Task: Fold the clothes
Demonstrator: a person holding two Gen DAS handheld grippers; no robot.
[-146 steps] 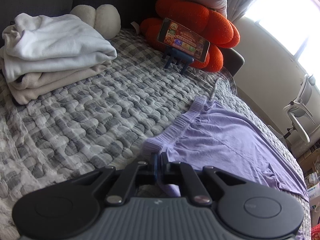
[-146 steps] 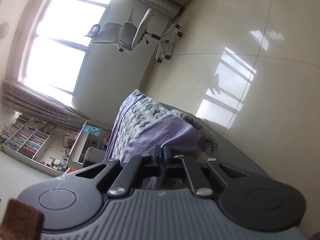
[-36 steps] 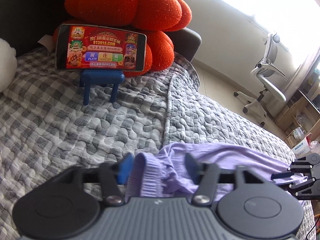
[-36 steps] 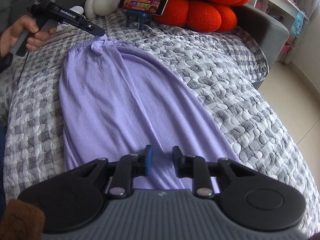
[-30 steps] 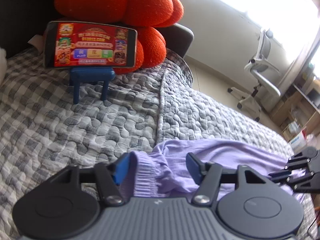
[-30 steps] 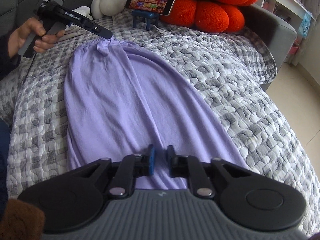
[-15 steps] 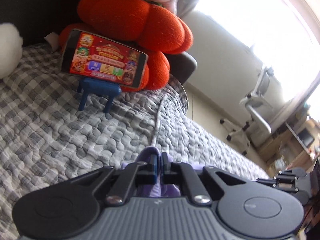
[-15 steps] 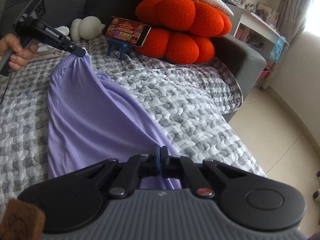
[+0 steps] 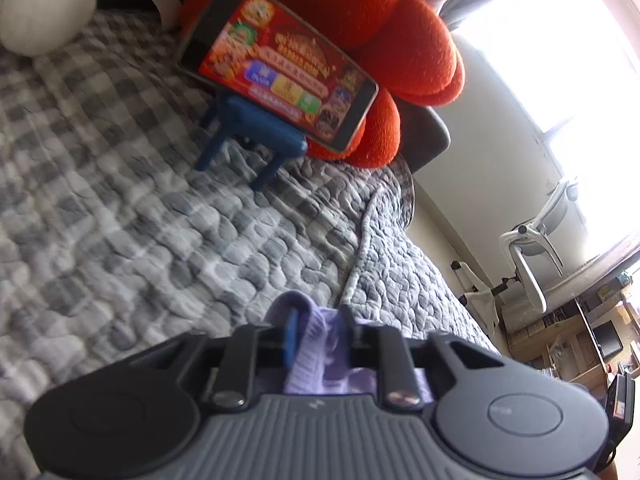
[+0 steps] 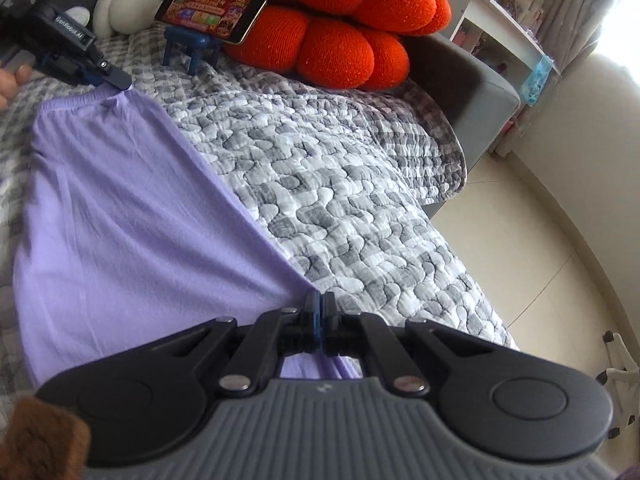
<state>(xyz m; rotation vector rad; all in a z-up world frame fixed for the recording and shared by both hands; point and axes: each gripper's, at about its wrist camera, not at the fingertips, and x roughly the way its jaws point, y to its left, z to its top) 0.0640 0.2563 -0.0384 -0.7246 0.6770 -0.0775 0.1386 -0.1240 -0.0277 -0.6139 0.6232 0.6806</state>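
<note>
A: Where is the thin lilac jersey garment (image 10: 132,216) being kept?

B: It is being stretched across the grey-and-white quilted bed cover (image 10: 340,184), ribbed elastic waistband (image 10: 76,101) at the far end, hem end at the near one. It is lying flat in between, one long edge pulled taut.

A: The right gripper (image 10: 319,312)?

B: Its fingers are being held fully together, and a corner of the hem end is being pinched between them. That grip is judged firm.

A: The left gripper (image 9: 318,334)?

B: Its fingers are being opened at this moment, standing part-way apart. Bunched waistband is being seen between them; whether the pads are pressing on it cannot be told. The blue pad (image 9: 291,336) is being touched by the fabric on one side.

A: How is the fabric being expected to handle?

B: Light, limp, no stiffness at all. Sagging and creasing are being expected wherever tension is dropped. A slightly slippery knit is being assumed, so thin single layers are likely to be lost from a shallow pinch.

A: Where should hold be taken?

B: The gathered waistband is being judged the best point: thicker, ribbed, less prone to slipping. At the other end, the corner seam is being preferred over open cloth. Both ends need gripping before any fold is attempted.

A: Obstacles?

B: A phone on a small blue stand (image 10: 208,12) and an orange knitted pumpkin cushion (image 10: 340,28) are being kept well apart from the garment.
</note>
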